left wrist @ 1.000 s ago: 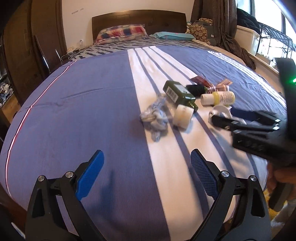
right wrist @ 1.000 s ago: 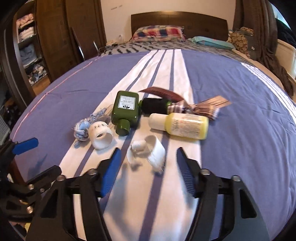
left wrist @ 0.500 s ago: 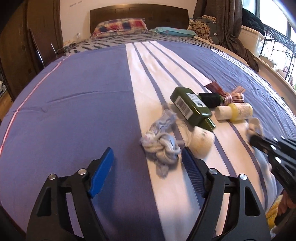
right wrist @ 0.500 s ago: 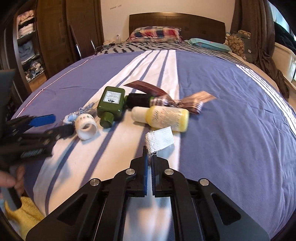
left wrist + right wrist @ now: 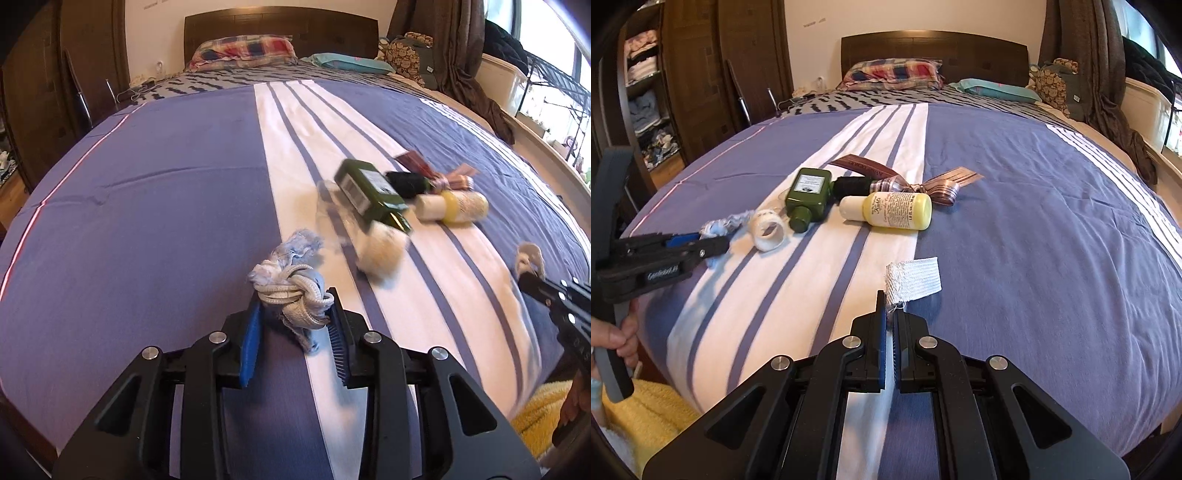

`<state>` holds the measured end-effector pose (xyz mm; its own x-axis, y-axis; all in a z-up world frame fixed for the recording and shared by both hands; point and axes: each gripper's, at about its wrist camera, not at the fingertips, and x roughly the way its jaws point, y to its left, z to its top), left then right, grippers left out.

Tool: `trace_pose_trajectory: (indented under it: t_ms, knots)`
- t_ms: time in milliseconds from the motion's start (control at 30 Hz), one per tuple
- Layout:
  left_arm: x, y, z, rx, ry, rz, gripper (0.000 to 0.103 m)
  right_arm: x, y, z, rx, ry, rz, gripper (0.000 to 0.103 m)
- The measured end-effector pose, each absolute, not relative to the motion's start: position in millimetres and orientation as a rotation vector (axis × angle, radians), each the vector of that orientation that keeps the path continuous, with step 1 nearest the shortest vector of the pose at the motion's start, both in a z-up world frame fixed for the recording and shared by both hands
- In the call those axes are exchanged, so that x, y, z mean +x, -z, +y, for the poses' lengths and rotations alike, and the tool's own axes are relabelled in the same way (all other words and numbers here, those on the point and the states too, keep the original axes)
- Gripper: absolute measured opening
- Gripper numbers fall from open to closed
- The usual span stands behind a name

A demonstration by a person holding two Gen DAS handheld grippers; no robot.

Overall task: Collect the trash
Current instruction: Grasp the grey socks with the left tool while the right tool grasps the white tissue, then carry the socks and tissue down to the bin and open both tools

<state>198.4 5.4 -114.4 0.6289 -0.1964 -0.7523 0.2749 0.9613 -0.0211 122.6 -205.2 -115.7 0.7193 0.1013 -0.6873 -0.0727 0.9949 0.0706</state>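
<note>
Knotted wad of pale blue and white rope, frayed at its far end, pinched between blue pads above the purple part of the bedspread. White ribbed fabric strip, folded, clamped by one corner and raised off the cover. White tape ring lying on its side on the white stripe, just beside the cap of a dark green bottle, itself flat, label up. Yellow bottle with white cap on its side nearby. Behind, a brown striped ribbon or wrapper, hard to tell which.
</note>
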Motion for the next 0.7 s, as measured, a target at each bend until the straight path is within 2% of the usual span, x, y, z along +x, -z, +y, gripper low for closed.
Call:
trace_pose_trajectory:
  t_ms: [433, 700]
  knots:
    - [84.8, 83.6, -14.6, 0.122, 0.354, 0.734, 0.031, 53.7, 92.3, -196.3, 0.044, -0.131, 0.700, 0.004]
    - [43.2, 88.9, -26.4, 0.127, 0.406, 0.730, 0.031, 19.5, 91.9, -193.8, 0.049, -0.133, 0.692, 0.004]
